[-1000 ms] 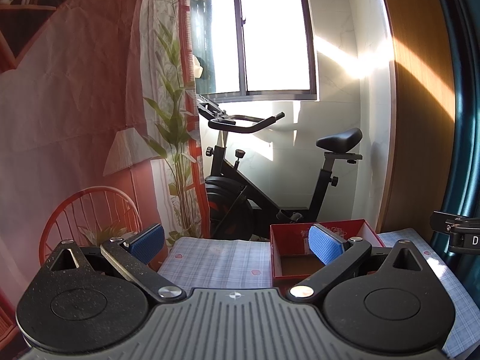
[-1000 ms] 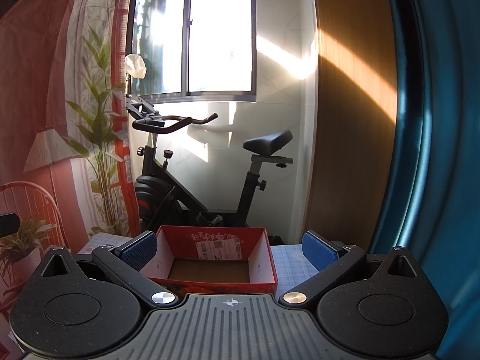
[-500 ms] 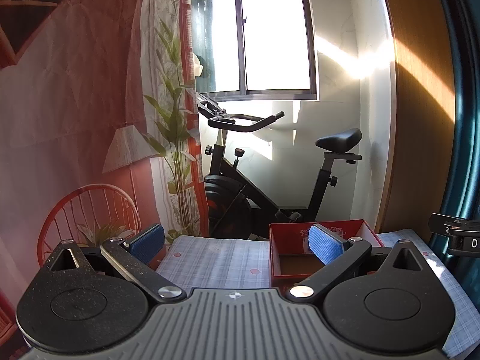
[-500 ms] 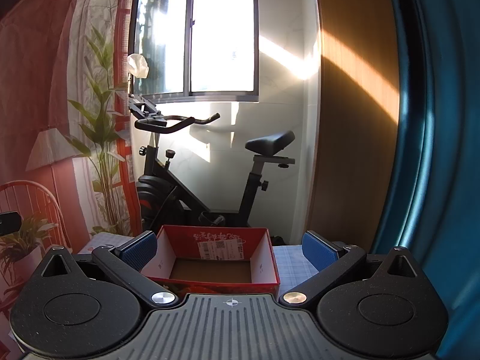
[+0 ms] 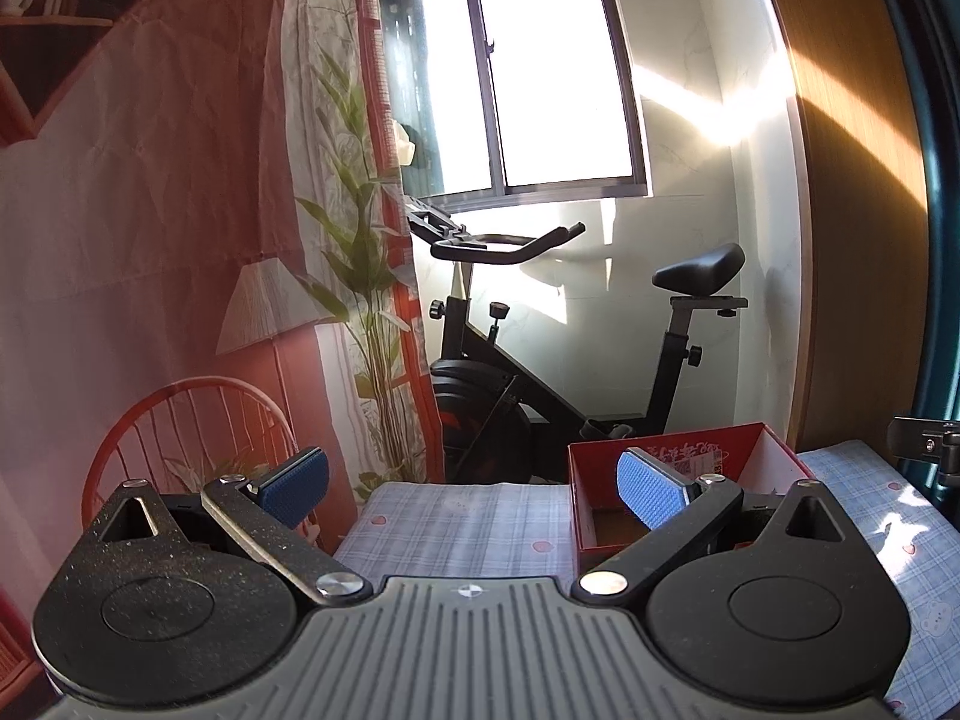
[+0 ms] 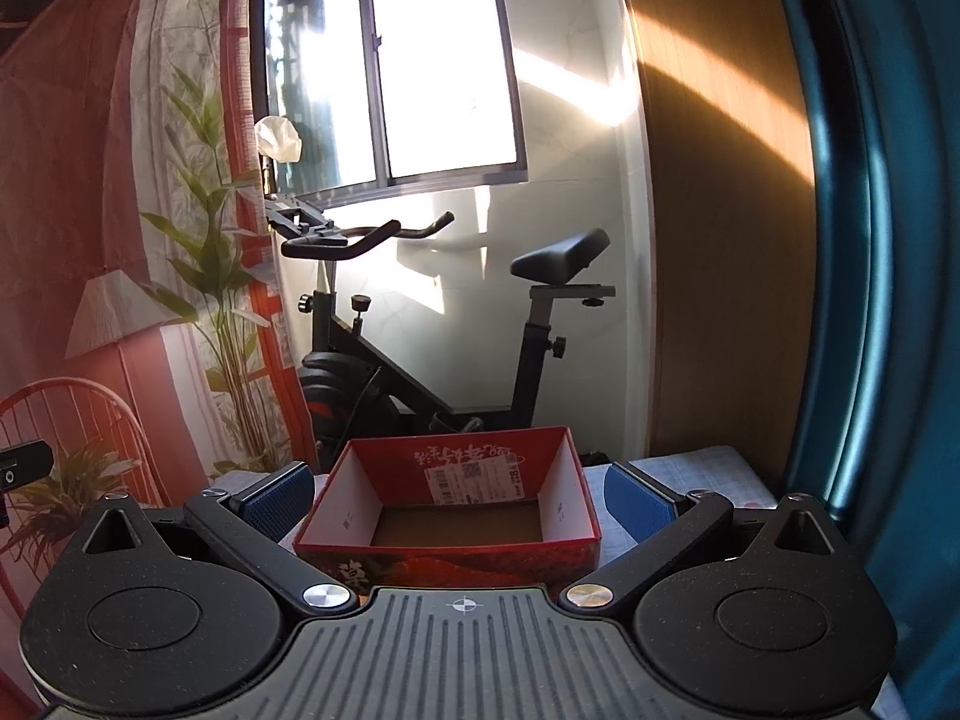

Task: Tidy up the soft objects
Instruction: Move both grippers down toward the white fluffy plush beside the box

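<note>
Both the left gripper [image 5: 474,489] and the right gripper [image 6: 459,501] hung spread wide and held nothing; the red box [image 6: 558,531] sat just ahead of the right one.

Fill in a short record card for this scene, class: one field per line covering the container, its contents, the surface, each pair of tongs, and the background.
container: red cardboard box, open top, printed label on its inner far wall
contents: none visible; brown floor showing
surface: blue checked cloth under the box
left tongs: open, holding nothing, box ahead to their right
right tongs: open, holding nothing, box centred between the pads
soft objects: none in view
background: black exercise bike under a sunlit window
</note>
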Demonstrator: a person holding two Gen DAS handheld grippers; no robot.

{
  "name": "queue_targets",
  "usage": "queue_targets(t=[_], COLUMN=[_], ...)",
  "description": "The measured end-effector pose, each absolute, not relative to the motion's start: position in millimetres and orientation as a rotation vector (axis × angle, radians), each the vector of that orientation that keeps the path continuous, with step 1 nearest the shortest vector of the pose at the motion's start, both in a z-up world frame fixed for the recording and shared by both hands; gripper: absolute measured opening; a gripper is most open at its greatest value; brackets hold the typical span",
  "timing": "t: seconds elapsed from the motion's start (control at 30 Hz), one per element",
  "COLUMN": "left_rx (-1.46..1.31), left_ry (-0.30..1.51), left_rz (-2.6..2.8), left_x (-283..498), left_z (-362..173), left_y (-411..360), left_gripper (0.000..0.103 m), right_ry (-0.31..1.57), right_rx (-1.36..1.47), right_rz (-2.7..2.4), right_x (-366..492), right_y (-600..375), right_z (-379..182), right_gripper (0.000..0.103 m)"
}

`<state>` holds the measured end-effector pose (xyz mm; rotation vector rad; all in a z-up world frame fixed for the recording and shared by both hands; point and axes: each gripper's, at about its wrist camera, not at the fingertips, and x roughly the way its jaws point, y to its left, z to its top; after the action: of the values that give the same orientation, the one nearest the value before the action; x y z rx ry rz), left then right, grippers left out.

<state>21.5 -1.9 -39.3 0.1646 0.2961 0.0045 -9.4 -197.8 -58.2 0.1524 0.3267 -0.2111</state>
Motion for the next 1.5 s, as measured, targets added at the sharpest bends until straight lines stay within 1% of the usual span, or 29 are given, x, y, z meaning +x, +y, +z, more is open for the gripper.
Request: queue_targets(t=[0.17,0.37,0.5,0.73,0.8,1.03,1.1,1.2,1.37,1.43,1.5], left_rx=[0.148,0.049,0.072,0.174,0.186,0.198,0.197,0.17,0.104,0.101,0.089], left_ry=[0.337,0.385,0.423,0.465,0.463,0.509,0.522,0.567,0.648,0.67,0.693], left_rz=[-0.017,-0.081,-0.076,-0.037,-0.033,-0.024,-0.028,-0.068,-0.117,-0.135,-0.167], left_x=[42.2,59.2,67.9,75.2,74.8,86.7,91.3,100.5,114.4,118.3,121.5], left_z=[-69.4,-106.9,-128.6,-151.8,-157.1,-173.6,-178.2,-185.9,-202.0,-209.2,-215.9], left_y=[4.2,18.4,18.8,13.6,12.1,14.3,17.2,22.6,31.0,31.4,31.0], left_gripper=[0.103,0.103,0.103,0.102,0.102,0.101,0.099,0.089,0.071,0.066,0.065], right_ry=[0.387,0.471,0.505,0.555,0.562,0.589,0.591,0.593,0.609,0.622,0.64], right_rx=[0.138,0.097,0.092,0.039,0.03,0.008,-0.003,-0.018,-0.017,-0.01,-0.006], right_rz=[-0.22,-0.171,-0.159,-0.11,-0.098,-0.056,-0.04,-0.015,0.001,0.01,0.018], right_x=[7.5,27.0,36.1,49.1,51.3,58.9,61.3,65.6,79.6,84.4,88.3], right_y=[-205.4,-195.0,-184.3,-167.5,-164.2,-159.7,-156.3,-152.0,-146.9,-146.3,-145.6], right_z=[-96.6,-137.0,-158.2,-184.2,-189.1,-202.3,-206.0,-211.7,-223.7,-229.6,-236.8], right_gripper=[0.103,0.103,0.103,0.091,0.089,0.074,0.071,0.064,0.064,0.064,0.064])
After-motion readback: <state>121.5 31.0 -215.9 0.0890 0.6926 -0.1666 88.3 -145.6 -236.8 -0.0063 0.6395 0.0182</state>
